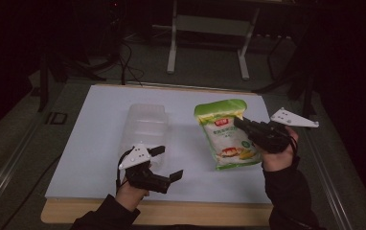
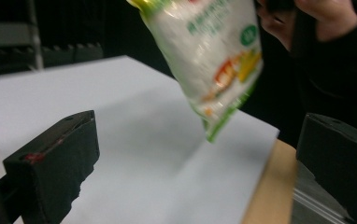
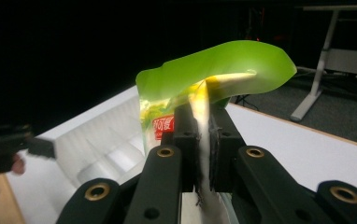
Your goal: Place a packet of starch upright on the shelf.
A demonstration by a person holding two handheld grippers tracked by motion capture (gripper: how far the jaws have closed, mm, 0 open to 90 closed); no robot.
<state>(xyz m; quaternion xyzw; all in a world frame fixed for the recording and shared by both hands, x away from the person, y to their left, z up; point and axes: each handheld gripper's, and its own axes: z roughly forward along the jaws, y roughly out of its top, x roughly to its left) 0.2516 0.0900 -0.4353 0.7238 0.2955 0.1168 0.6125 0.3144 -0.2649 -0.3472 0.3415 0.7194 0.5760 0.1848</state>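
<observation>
A green-and-white food bag (image 1: 227,134) hangs above the white board, held near its upper edge by my right gripper (image 1: 241,123), which is shut on it. In the right gripper view the two jaws pinch the bag (image 3: 214,70) below its curled green top. In the left gripper view the bag (image 2: 214,60) hangs in the air ahead. My left gripper (image 1: 167,164) is open near the board's front edge, beside a clear plastic container (image 1: 145,127). Nothing sits between its fingers (image 2: 55,163).
A white board (image 1: 99,143) covers the wooden table (image 1: 171,213). A metal desk frame (image 1: 207,38) and cables stand on the dark floor behind. The clear container (image 3: 97,149) appears to the left in the right gripper view.
</observation>
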